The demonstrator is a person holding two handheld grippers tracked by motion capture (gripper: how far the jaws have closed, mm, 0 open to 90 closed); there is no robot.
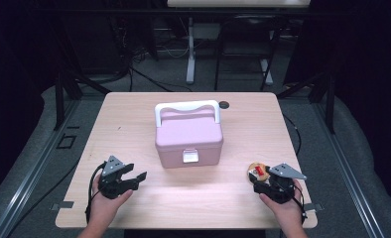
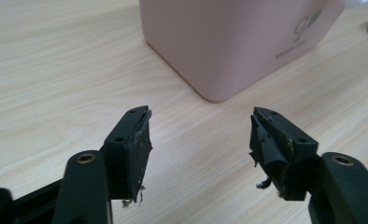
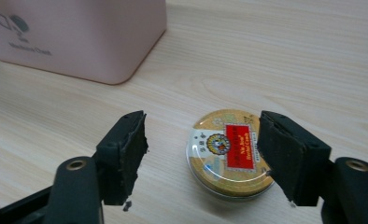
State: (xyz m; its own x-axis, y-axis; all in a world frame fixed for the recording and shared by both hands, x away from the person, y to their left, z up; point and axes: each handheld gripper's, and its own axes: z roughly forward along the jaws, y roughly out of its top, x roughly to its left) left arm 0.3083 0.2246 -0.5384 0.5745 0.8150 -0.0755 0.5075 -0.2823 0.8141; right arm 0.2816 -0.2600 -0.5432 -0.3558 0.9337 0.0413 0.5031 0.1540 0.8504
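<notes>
Tin (image 3: 229, 154), round and flat, gold lid with a red label, lies on the wooden table (image 1: 134, 119) near its front right part. Same tin in the high view (image 1: 258, 171), just ahead of the right gripper (image 1: 263, 179). In the right gripper view the right gripper (image 3: 203, 149) sits low over the table with its jaws apart, one on each side of the tin. The pad on the right side of that view is at the tin's rim or just over it; contact there cannot be told. The pad on the other side stands clear of the tin with bare wood showing between. Tin rests flat, lid up, not lifted.

Pink box (image 1: 188, 134) stands at the table's middle, lid closed, white handle (image 1: 186, 108) folded back over the top, white latch (image 1: 190, 156) on the front face. It is well apart from the tin, to the tin's left in the high view. One rounded corner of it shows in the right gripper view (image 3: 79, 37).

Left gripper (image 1: 134, 177) is held at the front left of the table, jaws pointed toward the box. In the left gripper view the left gripper (image 2: 201, 140) has its jaws spread wide with nothing between them, only bare table. Pad linings look worn and frayed. Pink box corner (image 2: 229, 42) lies ahead of them, not touched.

Both hands (image 1: 104, 201) grip the tools from the near edge.
</notes>
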